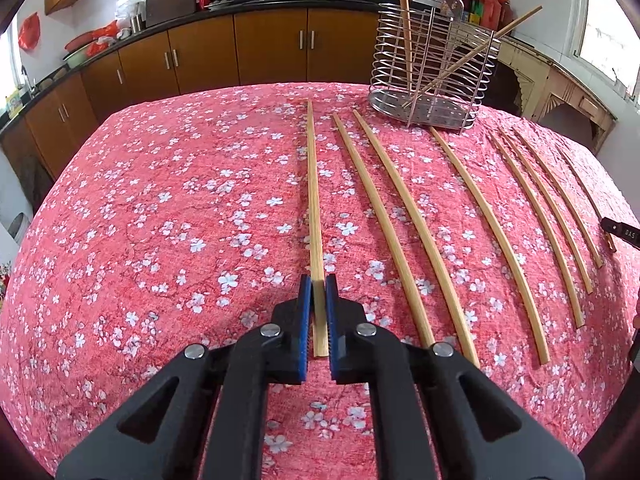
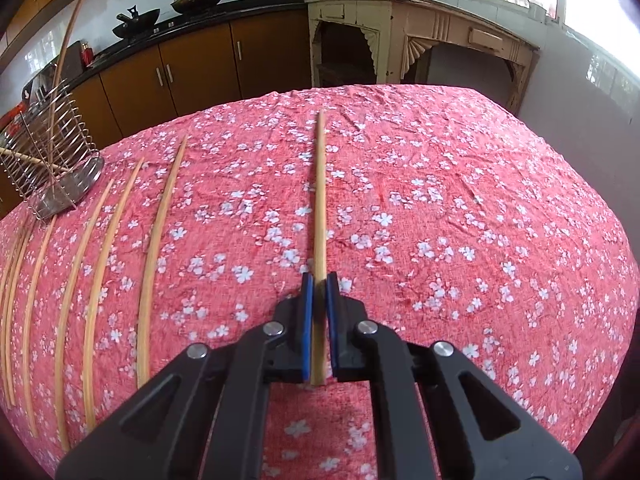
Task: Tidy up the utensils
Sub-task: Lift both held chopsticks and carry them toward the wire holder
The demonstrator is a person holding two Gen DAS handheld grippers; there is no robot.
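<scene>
Chopsticks are the matter here: each gripper has one clenched between its blue jaws. The left gripper grasps the leftmost chopstick near its thick end; the stick runs toward twelve o'clock across the pink floral cloth of the bench, apparently resting on it. The right gripper clamps another chopstick the same way, thick end between the pads, tip pointing to twelve o'clock. Holding by the butt end likely leaves the long thin part free to slide down into the holder.

In the left wrist view the loose chopsticks lie in a fan at one to three o'clock, roughly parallel, apart from one another, so each can be pinched singly. The wire utensil holder stands at one o'clock on the far side of the bench, with two chopsticks already leaning in it. Most of the sorting seems yet to be done.
</scene>
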